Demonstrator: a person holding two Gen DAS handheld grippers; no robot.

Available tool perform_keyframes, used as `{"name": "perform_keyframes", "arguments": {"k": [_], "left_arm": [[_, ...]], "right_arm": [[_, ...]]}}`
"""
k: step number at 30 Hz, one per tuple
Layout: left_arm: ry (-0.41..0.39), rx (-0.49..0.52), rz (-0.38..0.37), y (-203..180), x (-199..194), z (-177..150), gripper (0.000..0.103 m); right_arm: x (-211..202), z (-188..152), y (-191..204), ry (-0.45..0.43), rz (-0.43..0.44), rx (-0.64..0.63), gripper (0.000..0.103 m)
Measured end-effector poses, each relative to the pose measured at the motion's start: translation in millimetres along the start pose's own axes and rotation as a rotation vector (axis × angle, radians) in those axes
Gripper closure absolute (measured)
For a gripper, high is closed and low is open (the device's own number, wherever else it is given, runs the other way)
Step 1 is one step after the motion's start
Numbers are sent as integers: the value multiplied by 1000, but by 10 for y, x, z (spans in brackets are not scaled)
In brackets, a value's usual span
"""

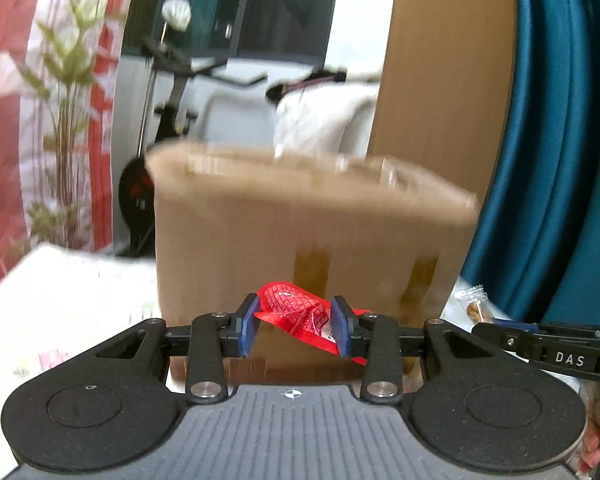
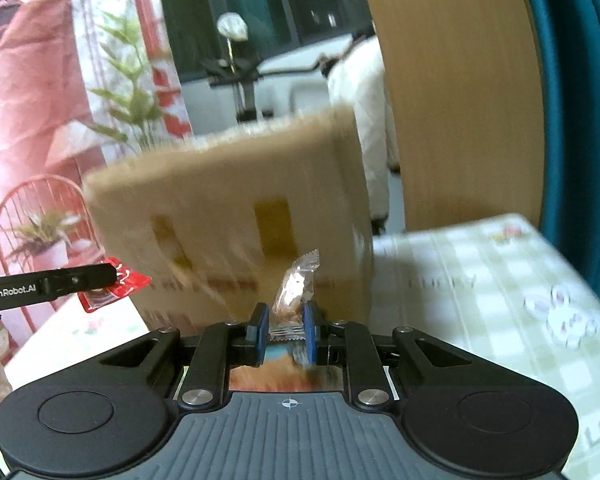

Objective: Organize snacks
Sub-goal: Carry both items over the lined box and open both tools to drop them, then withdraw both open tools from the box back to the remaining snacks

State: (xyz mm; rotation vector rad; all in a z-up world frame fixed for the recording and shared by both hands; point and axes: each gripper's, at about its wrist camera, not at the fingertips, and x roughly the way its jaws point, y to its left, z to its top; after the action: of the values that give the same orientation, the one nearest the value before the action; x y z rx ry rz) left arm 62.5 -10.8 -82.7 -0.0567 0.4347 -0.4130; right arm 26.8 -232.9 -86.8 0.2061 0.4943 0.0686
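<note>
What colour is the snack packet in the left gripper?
Red snack packet with a fine dark grid print, shown best in the left wrist view.

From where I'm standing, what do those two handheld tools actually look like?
They match. The left tool and right tool each have a black body with two round discs, a ribbed grey centre plate bearing a small crosshair mark, silver rivets on black linkage arms, and blue pads on the fingers. White lettering runs along their sides: "DAS" on the right one, "GenRobot.AI" on the left. No cables or sleeves show.

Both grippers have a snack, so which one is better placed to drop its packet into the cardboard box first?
Marginally the left. The left gripper, shut on the red packet, faces the cardboard box squarely; the right gripper, holding the clear packet, sits near the box's corner.
</note>
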Motion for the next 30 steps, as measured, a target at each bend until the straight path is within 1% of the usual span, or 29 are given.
{"name": "perform_keyframes", "arguments": {"k": [3, 5, 8, 11, 15, 18, 20, 22, 23, 24, 27, 30], "left_arm": [[-73, 8, -4, -13, -85, 251, 63], [-112, 20, -5, -53, -42, 431, 63], [-144, 36, -2, -66, 115, 736, 63], [-144, 60, 21, -61, 381, 978, 62], [-112, 52, 57, 59, 731, 1165, 62], [-84, 54, 86, 78, 955, 1218, 62], [-69, 58, 90, 124, 1040, 1243, 58], [-40, 43, 76, 165, 1077, 1231, 55], [-32, 33, 74, 181, 1076, 1216, 52], [-28, 29, 75, 209, 1038, 1191, 47], [-13, 22, 95, 259, 944, 1123, 41], [14, 1, 107, 303, 834, 1085, 41]], "right_arm": [[-81, 239, 68, -59, 14, -27, 86], [-89, 420, 108, -89, 27, -46, 86], [-11, 737, 159, -125, 50, -64, 86], [188, 1065, 216, -137, 57, -95, 86], [569, 1380, 339, -108, 50, -133, 86], [821, 1476, 396, -72, 38, -144, 86], [926, 1476, 401, -49, 29, -147, 86], [1012, 1460, 425, -30, 5, -157, 83], [1030, 1445, 422, -23, -6, -156, 77], [1032, 1425, 415, -20, -10, -148, 67], [965, 1381, 385, -27, 0, -133, 57], [872, 1339, 376, -30, -3, -128, 52]]}}
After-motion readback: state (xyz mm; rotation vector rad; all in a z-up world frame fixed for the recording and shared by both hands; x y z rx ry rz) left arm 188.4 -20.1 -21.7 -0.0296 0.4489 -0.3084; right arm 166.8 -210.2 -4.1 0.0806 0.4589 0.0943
